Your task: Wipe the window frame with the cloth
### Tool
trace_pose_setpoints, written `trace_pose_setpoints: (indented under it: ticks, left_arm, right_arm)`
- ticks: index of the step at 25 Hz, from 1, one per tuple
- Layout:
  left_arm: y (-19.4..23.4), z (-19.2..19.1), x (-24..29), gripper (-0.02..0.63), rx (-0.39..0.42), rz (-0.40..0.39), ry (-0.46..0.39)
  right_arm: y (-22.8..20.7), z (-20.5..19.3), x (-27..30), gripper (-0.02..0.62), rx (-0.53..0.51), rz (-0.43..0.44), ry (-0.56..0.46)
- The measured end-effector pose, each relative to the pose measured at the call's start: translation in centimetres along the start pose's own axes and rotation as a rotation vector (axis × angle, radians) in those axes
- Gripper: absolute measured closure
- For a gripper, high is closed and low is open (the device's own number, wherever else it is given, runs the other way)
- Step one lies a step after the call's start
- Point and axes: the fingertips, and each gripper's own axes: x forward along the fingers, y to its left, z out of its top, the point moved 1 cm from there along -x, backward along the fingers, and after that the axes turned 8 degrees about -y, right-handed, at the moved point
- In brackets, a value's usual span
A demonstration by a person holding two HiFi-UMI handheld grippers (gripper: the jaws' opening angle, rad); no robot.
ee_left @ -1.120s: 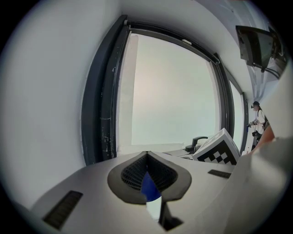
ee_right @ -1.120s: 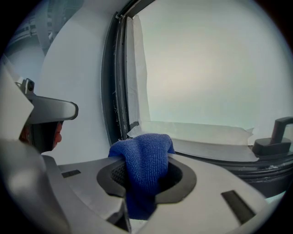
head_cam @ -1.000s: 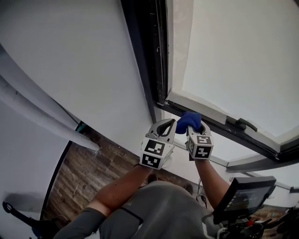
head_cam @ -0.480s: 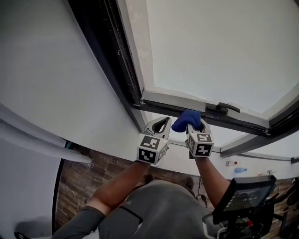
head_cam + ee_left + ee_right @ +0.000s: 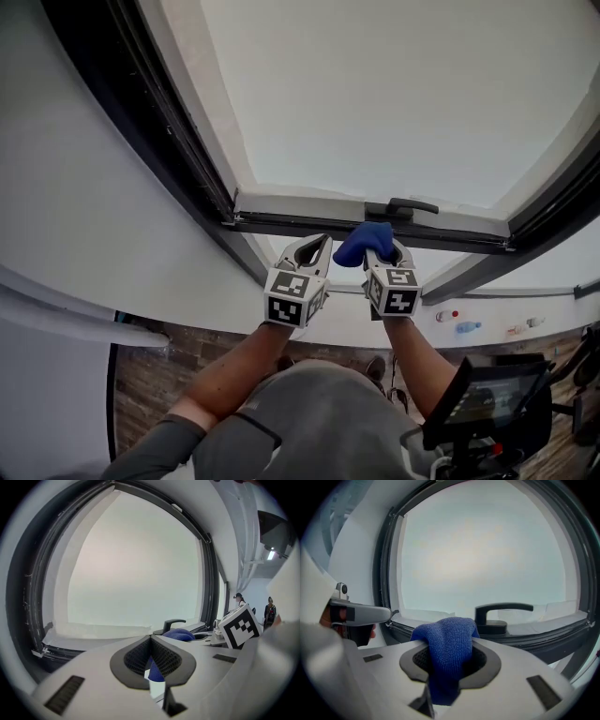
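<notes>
Right gripper (image 5: 378,249): jaws clamped on the blue cloth (image 5: 364,241), raised to the bottom rail of the window frame (image 5: 300,225)
Cloth: bunched between the right gripper's pads, with one fold humped over the tips and a tail hanging down through the gap behind them
Cloth against frame: it lies over the dark lower rail, just left of and below the black window handle (image 5: 403,206); it looks close enough to touch the rail, but contact cannot be made out from here
Left gripper (image 5: 151,654): pads pressed together with nothing gripped; the blue of the cloth shows beyond them and to the right
Gripper spacing: side by side, the left one just beside the right, both pointing up at the lower rail with their marker cubes toward the person
Window frame: dark rails run along the bottom and up both sides around a pale, evenly lit pane (image 5: 394,103), with a white strip along the pane's lower edge
Handle: lies level, its lever pointing to the right in the head view
Surroundings: white wall (image 5: 84,187) to the left of the frame and wood-pattern floor (image 5: 155,366) far below
</notes>
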Motion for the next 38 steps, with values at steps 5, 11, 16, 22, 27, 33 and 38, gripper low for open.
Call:
trace_pose_setpoints:
  ticks: [5,11,16,22,27,33,38]
  left_arm:
    - [-3.0,0.1,2.2,0.597,0.013,-0.03,0.012]
    - [-6.9,0.5,4.5,0.597,0.016,-0.072,0.013]
    - [-9.6,0.5,6.1,0.597,0.013,-0.089,0.024]
    - [-12.7,0.4,8.2,0.597,0.02,-0.097,0.036]
    - [-15.8,0.4,9.9,0.597,0.022,-0.111,0.035]
    - [-18.6,-0.1,11.3,0.597,0.02,-0.108,0.047]
    - [-21.1,-0.2,13.2,0.597,0.028,-0.105,0.055]
  right_arm:
    - [-3.6,0.3,-1.3,0.476,0.022,-0.026,-0.011]
    - [-7.2,0.5,-3.0,0.476,0.036,-0.043,-0.019]
    - [-10.6,0.6,-4.5,0.476,0.053,-0.068,-0.027]
    - [-14.3,0.5,-6.2,0.476,0.076,-0.082,-0.035]
    - [-17.5,0.4,-7.6,0.476,0.079,-0.087,-0.035]
    - [-21.1,0.4,-9.3,0.476,0.085,-0.1,-0.045]
    - [-24.5,0.3,-11.0,0.476,0.097,-0.11,-0.05]
